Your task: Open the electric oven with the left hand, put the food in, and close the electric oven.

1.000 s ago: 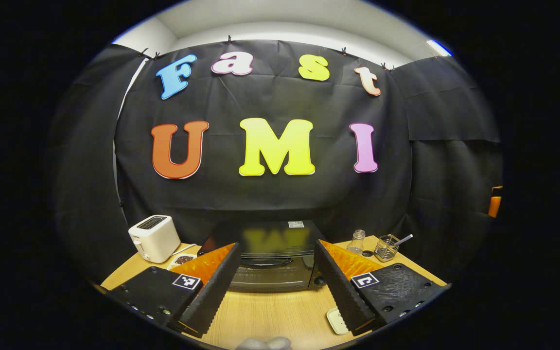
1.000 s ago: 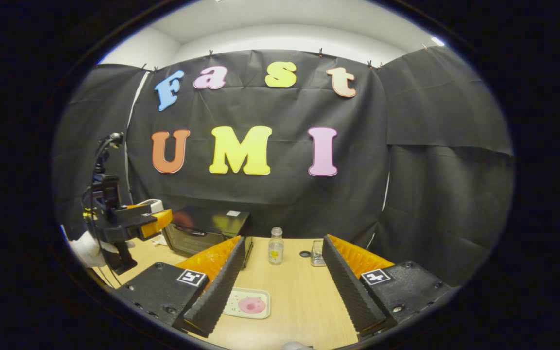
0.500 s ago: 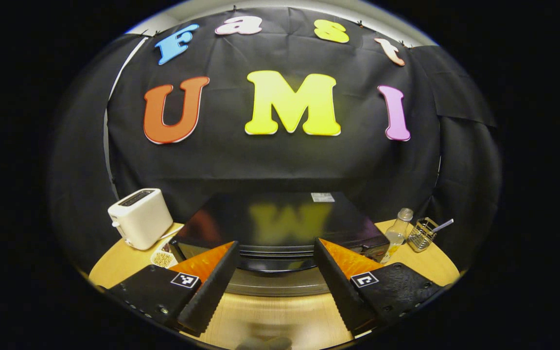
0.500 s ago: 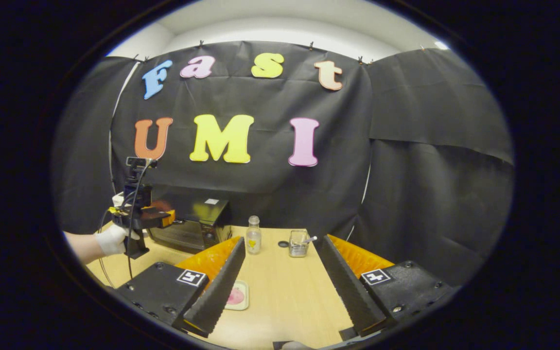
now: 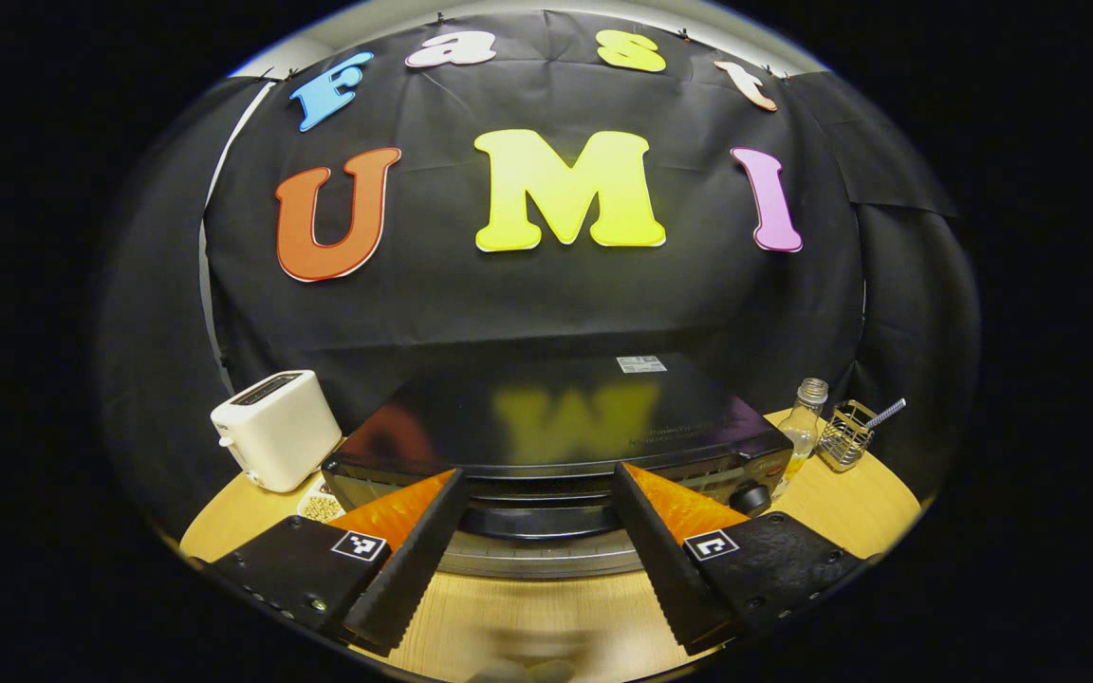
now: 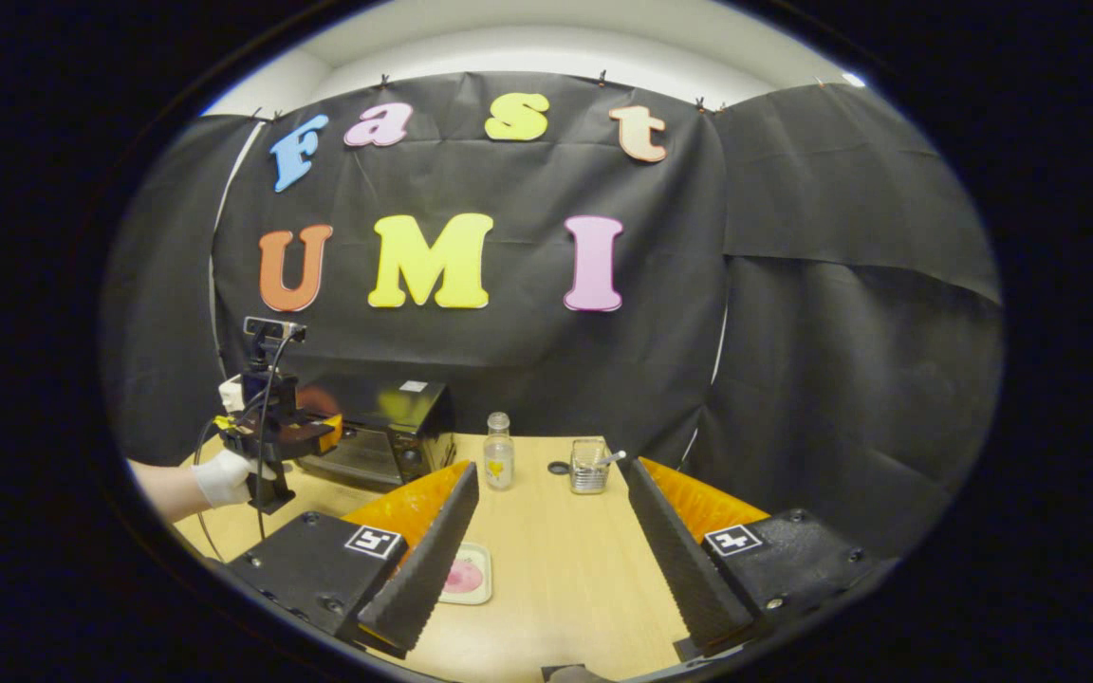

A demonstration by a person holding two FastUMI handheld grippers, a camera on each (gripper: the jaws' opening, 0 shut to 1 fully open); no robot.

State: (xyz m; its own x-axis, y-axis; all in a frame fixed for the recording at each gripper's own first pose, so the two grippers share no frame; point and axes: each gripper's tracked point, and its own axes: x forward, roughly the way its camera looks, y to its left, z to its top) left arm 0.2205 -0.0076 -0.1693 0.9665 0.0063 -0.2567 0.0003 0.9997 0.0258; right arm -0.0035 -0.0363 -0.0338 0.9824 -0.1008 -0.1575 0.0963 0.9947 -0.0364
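One electric oven [image 5: 556, 427], door facing left gripper [image 5: 537, 560], long axis crosswise | both grippers wide open, empty (right gripper [image 6: 551, 569] near one food plate [image 6: 467, 576]).

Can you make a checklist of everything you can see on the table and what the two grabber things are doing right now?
Surface: wooden table, lit, no spills seen.
Job's things: black electric oven, door shut; pink food on a small tray near the right gripper.
Clutter: white toaster, glass bottle, wire holder, small dish of beans.
Grippers: left gripper open, at the oven door handle; right gripper open, over the table.
Cables: one cable hangs from the left gripper.
Surroundings: black cloth wall.
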